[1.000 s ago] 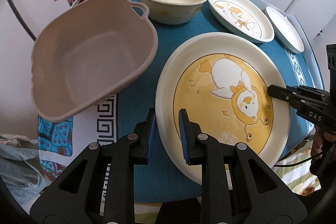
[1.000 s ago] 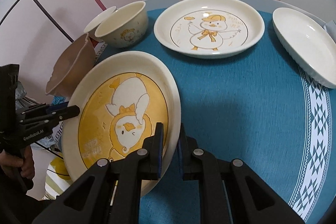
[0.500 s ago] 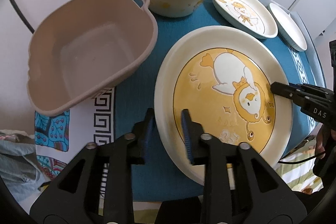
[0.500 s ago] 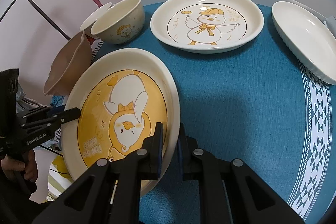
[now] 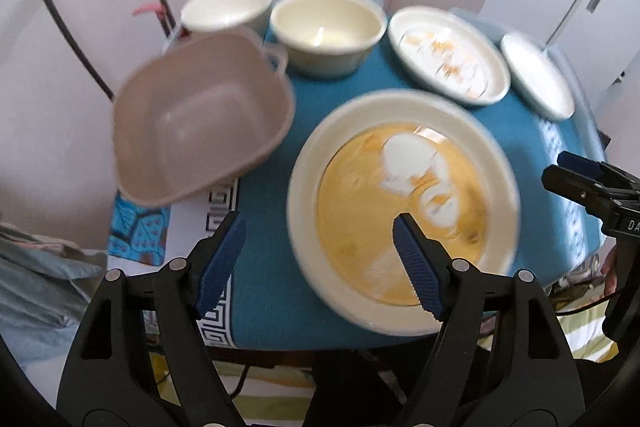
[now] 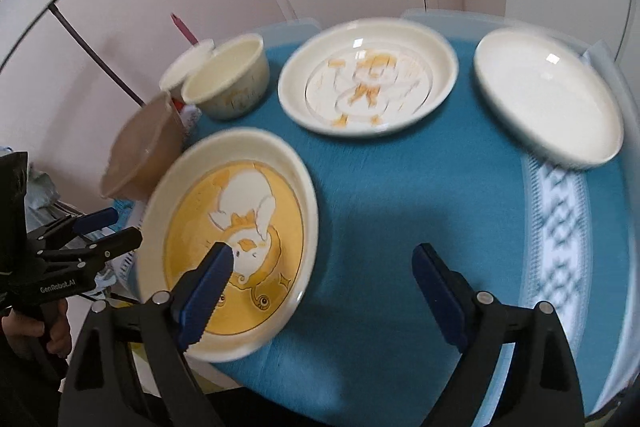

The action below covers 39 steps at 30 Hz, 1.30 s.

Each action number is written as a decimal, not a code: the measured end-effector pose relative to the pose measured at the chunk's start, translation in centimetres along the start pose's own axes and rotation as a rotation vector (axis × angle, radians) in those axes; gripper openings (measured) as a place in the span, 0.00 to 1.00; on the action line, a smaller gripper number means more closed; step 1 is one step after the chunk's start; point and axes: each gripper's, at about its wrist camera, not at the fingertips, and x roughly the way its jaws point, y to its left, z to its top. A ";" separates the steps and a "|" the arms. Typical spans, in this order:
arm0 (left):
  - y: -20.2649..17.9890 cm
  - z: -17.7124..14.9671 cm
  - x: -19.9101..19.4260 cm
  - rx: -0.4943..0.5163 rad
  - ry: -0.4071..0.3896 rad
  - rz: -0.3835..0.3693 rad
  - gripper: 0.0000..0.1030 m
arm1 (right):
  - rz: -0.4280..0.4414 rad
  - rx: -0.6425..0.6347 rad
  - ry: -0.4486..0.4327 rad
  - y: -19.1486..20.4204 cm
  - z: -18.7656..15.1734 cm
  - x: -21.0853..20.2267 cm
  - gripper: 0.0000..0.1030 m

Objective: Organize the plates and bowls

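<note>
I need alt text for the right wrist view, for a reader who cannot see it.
The open right gripper hovers over a large yellow duck plate on a blue tablecloth. Behind lie a white duck plate, a plain white plate and two bowls.

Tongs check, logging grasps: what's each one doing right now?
Left tongs: open, holding nothing.
Right tongs: open, holding nothing.

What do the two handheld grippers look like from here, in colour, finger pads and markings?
Both are black plastic with pivot rivets. The left gripper and right gripper carry ribbed blue pads on their fingertips. Seen from the right wrist view, the left unit's body reads "GenRobot.AI" in white; the right unit's body shows "DA", then the picture ends. No sleeves visible.
</note>
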 end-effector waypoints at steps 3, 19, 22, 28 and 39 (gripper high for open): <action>-2.5 1.7 -2.5 0.017 -0.057 -0.022 0.72 | -0.010 0.004 -0.063 -1.2 0.4 -3.5 0.86; -22.5 14.8 -6.7 0.379 -0.249 -0.286 1.00 | -0.180 0.121 -0.283 -10.8 3.9 -16.7 0.98; -25.1 17.7 -4.3 0.454 -0.200 -0.347 1.00 | -0.220 0.171 -0.277 -12.4 4.8 -15.8 0.98; -27.1 20.9 3.8 0.551 -0.014 -0.425 1.00 | -0.132 0.332 -0.199 -17.0 4.4 -10.5 0.98; -27.9 22.9 16.5 0.583 0.205 -0.511 0.73 | -0.112 0.594 -0.181 -21.0 3.3 -2.3 0.87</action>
